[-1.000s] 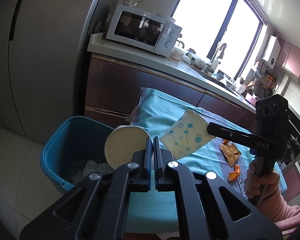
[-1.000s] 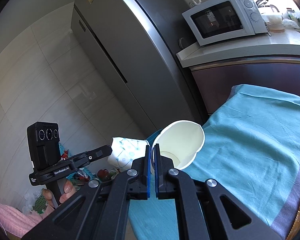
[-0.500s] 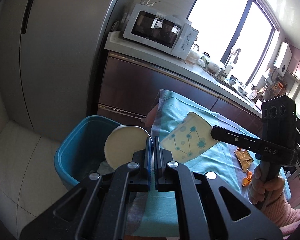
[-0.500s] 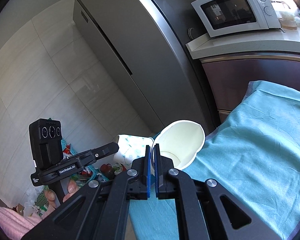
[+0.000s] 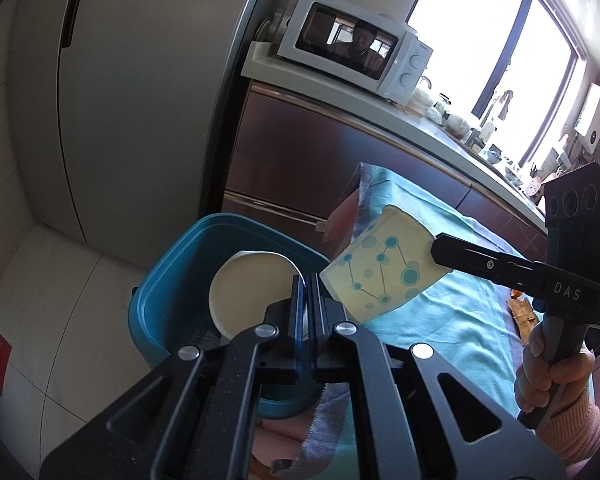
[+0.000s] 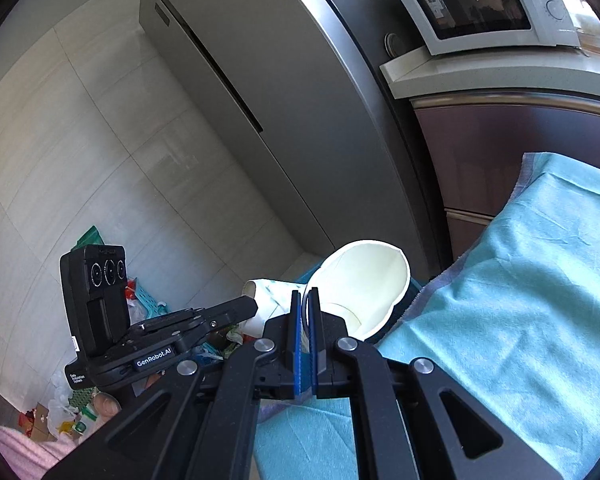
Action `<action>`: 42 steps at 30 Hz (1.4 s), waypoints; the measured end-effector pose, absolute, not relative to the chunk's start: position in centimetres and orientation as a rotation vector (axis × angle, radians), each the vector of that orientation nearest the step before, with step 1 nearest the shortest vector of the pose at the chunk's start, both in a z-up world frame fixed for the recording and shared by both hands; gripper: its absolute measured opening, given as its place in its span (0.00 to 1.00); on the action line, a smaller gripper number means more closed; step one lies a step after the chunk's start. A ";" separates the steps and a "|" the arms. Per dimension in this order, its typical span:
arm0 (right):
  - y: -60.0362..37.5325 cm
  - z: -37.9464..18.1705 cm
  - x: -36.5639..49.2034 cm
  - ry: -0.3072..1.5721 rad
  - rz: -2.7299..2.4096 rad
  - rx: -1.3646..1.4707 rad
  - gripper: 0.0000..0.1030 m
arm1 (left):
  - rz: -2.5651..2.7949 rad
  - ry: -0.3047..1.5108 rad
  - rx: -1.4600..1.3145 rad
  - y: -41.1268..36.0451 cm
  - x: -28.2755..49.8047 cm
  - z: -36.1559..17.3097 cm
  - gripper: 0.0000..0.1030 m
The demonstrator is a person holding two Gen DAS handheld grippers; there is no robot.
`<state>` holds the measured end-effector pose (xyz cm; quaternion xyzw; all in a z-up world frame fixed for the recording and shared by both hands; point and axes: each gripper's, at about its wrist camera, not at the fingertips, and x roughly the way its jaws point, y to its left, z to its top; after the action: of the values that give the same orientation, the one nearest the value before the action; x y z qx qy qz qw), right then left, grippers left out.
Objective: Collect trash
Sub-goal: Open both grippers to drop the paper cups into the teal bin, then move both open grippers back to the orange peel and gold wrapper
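My left gripper (image 5: 306, 284) is shut on the rim of a paper cup (image 5: 248, 292), whose cream inside faces the camera, above a blue bin (image 5: 168, 292) on the floor. My right gripper (image 5: 438, 242), held by a hand at the right, is shut on a second paper cup (image 5: 380, 276) printed with blue dots and lines; that cup hangs over the table's left end. In the right wrist view the right gripper (image 6: 306, 300) pinches its cup's rim (image 6: 364, 284). The left gripper (image 6: 248, 306) and its cup (image 6: 266, 300) lie just to its left.
A table under a teal cloth (image 5: 440, 320) stands right of the bin, with orange wrappers (image 5: 520, 314) on it. Behind are a tall fridge (image 5: 140, 80), dark cabinets (image 5: 300, 160) and a microwave (image 5: 352, 52) on the counter. Bags and clutter (image 6: 140, 300) lie on the floor.
Both grippers have carried their cups leftwards off the table towards the bin. The left cup now hangs lower, over the bin's opening; the dotted cup has reached the table's left end.
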<state>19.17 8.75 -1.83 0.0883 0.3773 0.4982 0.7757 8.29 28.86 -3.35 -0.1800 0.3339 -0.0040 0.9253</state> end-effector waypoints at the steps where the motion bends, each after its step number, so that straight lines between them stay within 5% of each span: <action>1: 9.1 -2.1 19.3 0.823 1.078 0.185 0.02 | -0.004 0.690 -0.369 28.9 8.5 -3.6 0.02; 31: 11.4 -5.4 20.0 0.944 1.011 0.152 0.10 | 0.064 0.782 -0.430 29.4 13.4 -10.0 0.05; 42: 5.9 -2.4 17.0 0.835 0.981 0.132 0.31 | -0.091 0.665 -0.338 24.3 9.6 -5.3 0.45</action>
<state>17.02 5.92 -2.38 0.0614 0.3890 0.4571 0.7975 9.62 24.33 -5.33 -0.1648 0.3246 -0.0445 0.9303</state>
